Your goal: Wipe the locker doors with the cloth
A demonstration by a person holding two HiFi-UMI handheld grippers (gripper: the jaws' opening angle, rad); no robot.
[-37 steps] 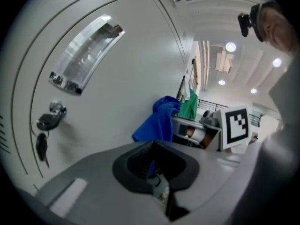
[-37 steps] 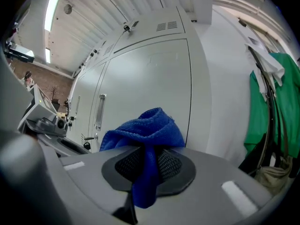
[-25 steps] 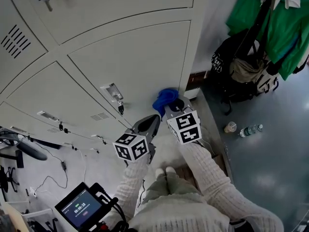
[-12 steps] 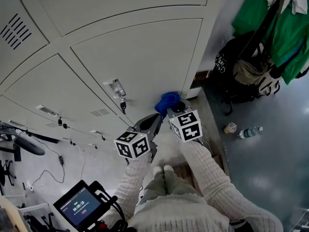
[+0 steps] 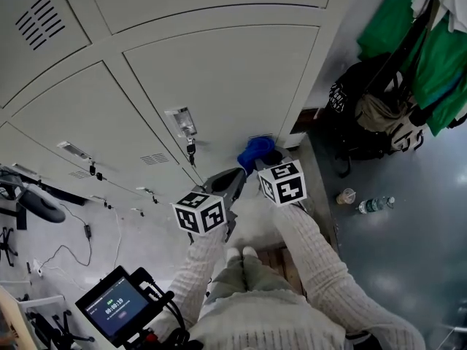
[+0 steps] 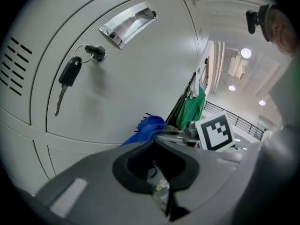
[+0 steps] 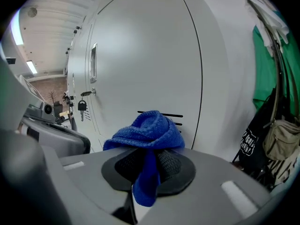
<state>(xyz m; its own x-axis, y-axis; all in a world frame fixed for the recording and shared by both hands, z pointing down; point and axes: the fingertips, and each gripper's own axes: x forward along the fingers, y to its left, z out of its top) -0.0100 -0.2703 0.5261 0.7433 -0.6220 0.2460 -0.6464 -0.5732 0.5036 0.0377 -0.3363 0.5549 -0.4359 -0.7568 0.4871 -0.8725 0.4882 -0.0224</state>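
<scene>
A bunched blue cloth (image 7: 146,131) (image 5: 255,152) is clamped in my right gripper (image 7: 149,168) (image 5: 268,160), which is shut on it close to the lower locker door (image 5: 219,86) near the vent slits (image 7: 161,115). I cannot tell whether the cloth touches the door. My left gripper (image 6: 157,170) (image 5: 226,184) hangs beside the right one, shut with nothing between its jaws. In the left gripper view the same door shows a metal handle (image 6: 126,25) and a key (image 6: 68,76) hanging in its lock; the cloth (image 6: 145,128) shows beyond.
More grey locker doors (image 5: 66,122) fill the left and top. Green clothing (image 5: 430,42) and dark bags (image 5: 368,115) hang at the right. A cup (image 5: 345,195) and a bottle (image 5: 373,205) lie on the floor. A small screen device (image 5: 117,308) sits low left.
Both grippers have drifted slightly up and right along the locker front with the cloth; the head view has shifted so the lockers sit higher and more to the right.
</scene>
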